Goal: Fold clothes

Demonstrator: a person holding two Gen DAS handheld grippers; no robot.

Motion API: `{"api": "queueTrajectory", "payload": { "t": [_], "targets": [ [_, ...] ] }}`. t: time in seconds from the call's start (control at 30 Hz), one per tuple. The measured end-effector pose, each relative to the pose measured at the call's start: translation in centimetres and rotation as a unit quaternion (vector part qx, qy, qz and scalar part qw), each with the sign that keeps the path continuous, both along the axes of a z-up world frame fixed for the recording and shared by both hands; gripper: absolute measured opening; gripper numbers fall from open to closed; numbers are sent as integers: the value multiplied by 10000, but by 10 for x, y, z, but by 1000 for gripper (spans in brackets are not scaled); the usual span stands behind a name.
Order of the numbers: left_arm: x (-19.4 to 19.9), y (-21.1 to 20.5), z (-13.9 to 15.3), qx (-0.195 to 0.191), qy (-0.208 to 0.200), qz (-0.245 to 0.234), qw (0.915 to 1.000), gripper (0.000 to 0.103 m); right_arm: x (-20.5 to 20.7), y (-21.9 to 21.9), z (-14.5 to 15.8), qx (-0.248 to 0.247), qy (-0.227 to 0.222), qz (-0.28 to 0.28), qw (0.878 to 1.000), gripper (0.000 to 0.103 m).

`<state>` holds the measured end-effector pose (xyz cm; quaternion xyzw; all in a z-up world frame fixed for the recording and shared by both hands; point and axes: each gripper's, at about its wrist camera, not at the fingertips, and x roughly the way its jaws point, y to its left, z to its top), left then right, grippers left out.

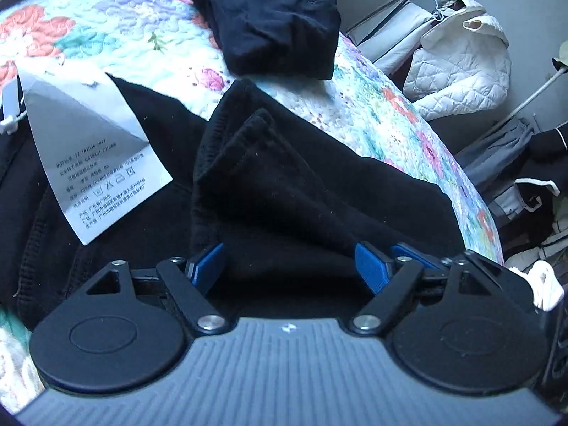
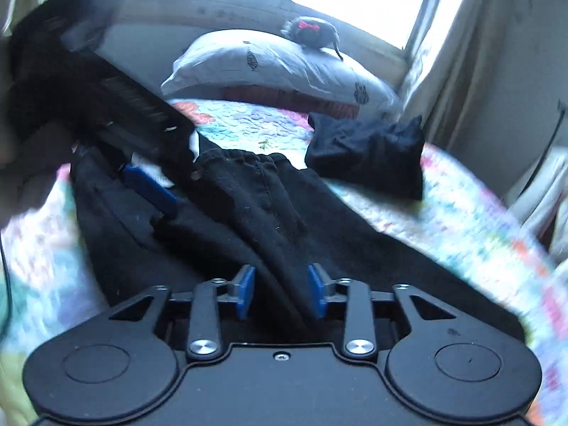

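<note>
- Left wrist view: the left tongs [image 1: 289, 266] stand spread wide over the black trousers [image 1: 291, 191], which lie on the bed's floral quilt [image 1: 383, 106]. A bunched fold of the dark cloth rises between the blue pads [image 1: 372, 269], but they are not pressed on it.
- The trousers' white care tag [image 1: 96, 156] lies up-left of the tongs. The cloth's long run goes from lower left toward the right, along the quilt's edge, beyond which the bed drops away.
- A folded dark garment [image 1: 280, 28] sits farther up the quilt, apart from the trousers. A white quilted jacket [image 1: 461, 67] hangs off to the right.
- Right wrist view: the right tongs [image 2: 280, 293] are spread, with a ridge of trouser cloth [image 2: 277, 213] running straight ahead between the pads; whether they touch it I cannot tell.
- The left tongs [image 2: 149, 188] enter from the upper left, down at the waistband end.
- Open quilt [image 2: 443, 213] lies to the right; a pillow [image 2: 284, 67] sits beyond.
</note>
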<state>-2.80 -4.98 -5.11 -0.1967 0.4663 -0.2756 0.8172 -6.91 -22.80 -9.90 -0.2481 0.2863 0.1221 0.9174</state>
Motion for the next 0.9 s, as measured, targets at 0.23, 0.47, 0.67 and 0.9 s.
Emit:
{"api": "queueTrajectory", "payload": {
  "t": [0.23, 0.47, 0.67, 0.9],
  "targets": [
    [4, -7, -1, 273, 10, -216, 9994, 80, 2, 21, 0, -769, -84, 370, 9963, 58],
    [-1, -17, 1, 674, -131, -453, 9966, 80, 48, -21, 13, 598, 705, 147, 9956, 74],
    [0, -22, -5, 737, -80, -588, 9955, 80, 69, -64, -9, 1027, 1054, -292, 9887, 88],
    [4, 2, 2, 420, -75, -561, 9975, 80, 76, -49, -15, 1390, 1485, 441, 9781, 75]
  ]
}}
